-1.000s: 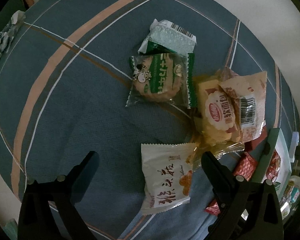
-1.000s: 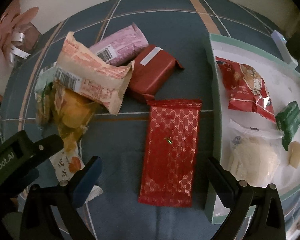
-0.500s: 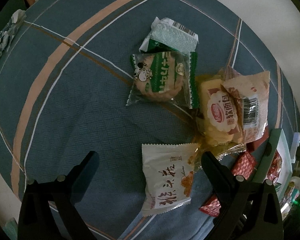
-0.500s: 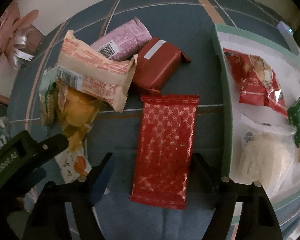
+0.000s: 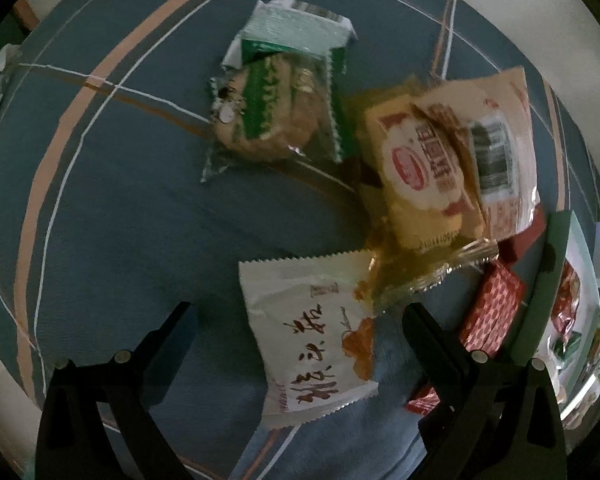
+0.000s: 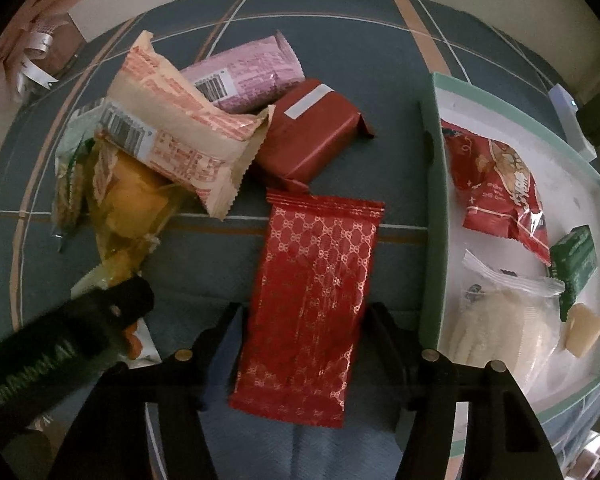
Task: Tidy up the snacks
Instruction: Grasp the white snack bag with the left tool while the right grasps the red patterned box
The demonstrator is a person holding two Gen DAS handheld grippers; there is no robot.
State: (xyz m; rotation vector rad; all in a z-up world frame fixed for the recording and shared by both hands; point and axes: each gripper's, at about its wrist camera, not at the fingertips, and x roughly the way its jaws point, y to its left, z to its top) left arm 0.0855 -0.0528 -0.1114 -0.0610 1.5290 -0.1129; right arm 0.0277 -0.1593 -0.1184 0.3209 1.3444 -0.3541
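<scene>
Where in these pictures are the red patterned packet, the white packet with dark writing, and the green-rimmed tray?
red patterned packet (image 6: 312, 300): right wrist view, middle of its face.
white packet with dark writing (image 5: 304, 332): left wrist view, centre of its printed front.
green-rimmed tray (image 6: 434, 216): right wrist view, its near green rim.

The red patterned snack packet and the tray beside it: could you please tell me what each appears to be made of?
The red patterned snack packet looks like glossy metallised plastic film: it shows sheen, gold print and crimped zigzag ends. The tray seems to be rigid matte plastic, pale green at the rim and white inside, with a smooth, straight moulded wall; painted wood cannot be ruled out.
</scene>
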